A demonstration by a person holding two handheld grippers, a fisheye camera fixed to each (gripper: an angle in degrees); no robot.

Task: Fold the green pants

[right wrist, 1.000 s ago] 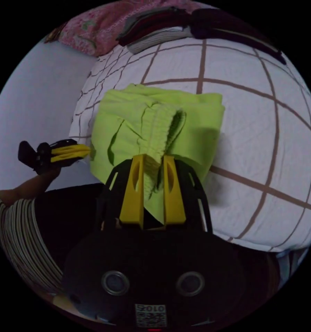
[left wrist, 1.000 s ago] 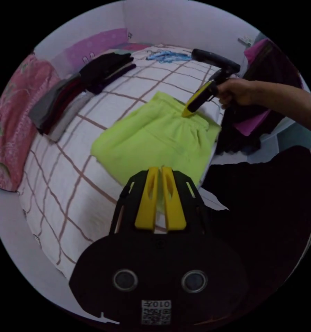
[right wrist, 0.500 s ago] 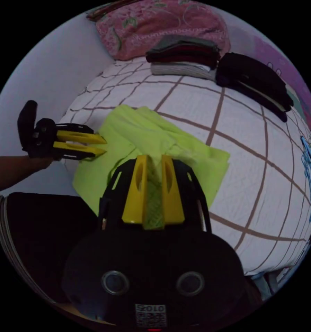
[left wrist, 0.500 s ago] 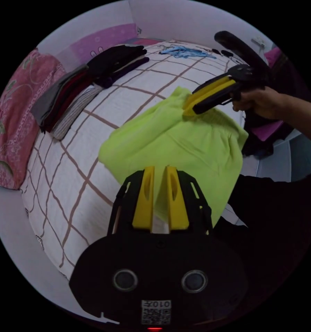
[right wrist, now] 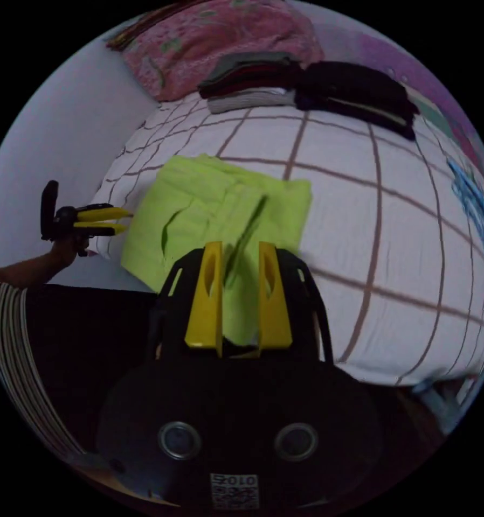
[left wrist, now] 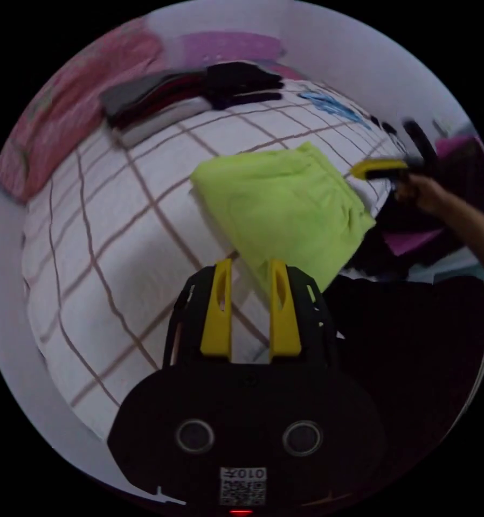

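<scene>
Green pants (left wrist: 285, 210) lay folded into a compact block near the edge of the bed (left wrist: 91, 258), on the white bedspread with brown grid lines; we judged the fold essentially complete. Left gripper (left wrist: 250, 269) was held just off the near corner of the pants with its jaws parted and nothing between them that we could see gripped; in the right gripper view it appeared beside the bed edge (right wrist: 112, 221), clear of the cloth. Right gripper (right wrist: 235, 253) likewise had its jaws apart above the near edge of the pants, with cloth visible through the gap but, as far as we could tell, not pressed by either jaw; in the left gripper view it was blurred (left wrist: 374, 168) beyond the far side of the pants. Stacks of folded dark clothes (right wrist: 306, 86) and a pink pillow (right wrist: 220, 37) sat well apart toward the head of the bed.

We noted these risks: the near corner of the pants appeared to overhang or sit at the bed edge, so a brush from either gripper could drag the block off the mattress; a dark crease or opening (right wrist: 244, 234) in the top layer suggested loose cloth, which a parted jaw might snag and so reopen the fold; motion blur in both views hinted at fast hands, which would worsen either fault.
</scene>
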